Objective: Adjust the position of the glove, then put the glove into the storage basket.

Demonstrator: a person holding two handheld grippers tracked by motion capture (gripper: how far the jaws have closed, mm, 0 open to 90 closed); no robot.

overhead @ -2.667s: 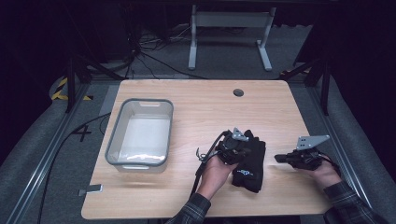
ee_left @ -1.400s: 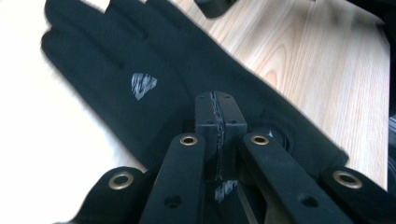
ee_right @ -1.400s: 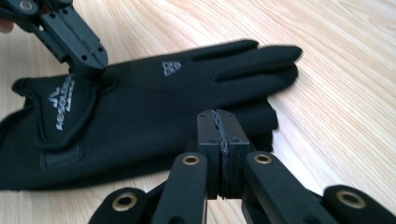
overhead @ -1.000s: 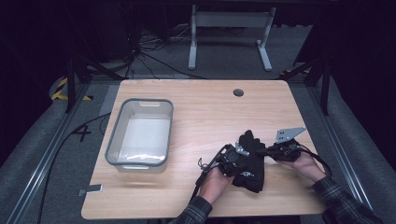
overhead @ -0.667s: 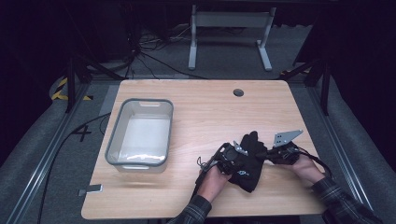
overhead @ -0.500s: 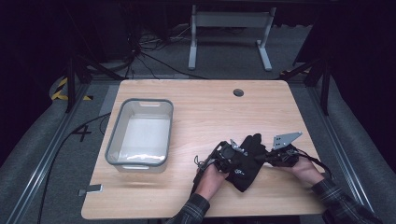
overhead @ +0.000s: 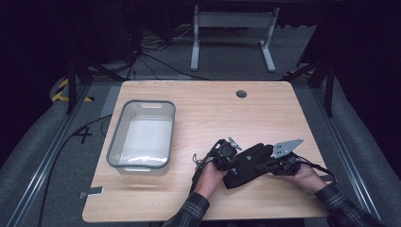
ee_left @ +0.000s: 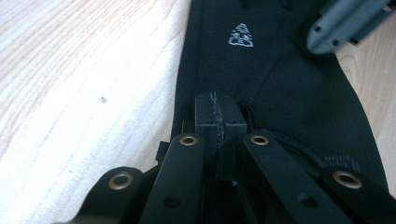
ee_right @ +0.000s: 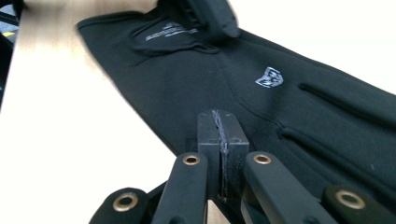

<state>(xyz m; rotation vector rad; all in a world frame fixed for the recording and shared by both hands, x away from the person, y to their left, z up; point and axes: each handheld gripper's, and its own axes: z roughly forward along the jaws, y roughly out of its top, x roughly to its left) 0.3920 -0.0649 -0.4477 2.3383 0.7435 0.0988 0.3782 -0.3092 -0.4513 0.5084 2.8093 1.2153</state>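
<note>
I am keeping the jaws of my left gripper (ee_left: 217,114) pressed together, pad against pad, with their tips sitting on the cuff end of a black glove (ee_left: 280,79); whether any cloth is caught between the pads I cannot tell. In the left gripper view a small white logo (ee_left: 241,36) is showing on the glove just ahead of the jaws, and a grey part of my other gripper is poking in at the top right corner.

I am holding my right gripper (ee_right: 219,135) with its jaws pressed together too, their tips lying over the edge of the glove (ee_right: 233,70) near the finger end. I cannot tell if they are pinching cloth there either. A white logo (ee_right: 269,77) is facing up in this view, and the left gripper's dark jaws are resting on the far cuff.

From above, the glove (overhead: 248,163) is lying flat on the wooden table (overhead: 203,101), toward its near right part, stretched between my left gripper (overhead: 226,152) and my right gripper (overhead: 279,163). A clear plastic bin (overhead: 142,135) is standing well apart on the left side of the table.
</note>
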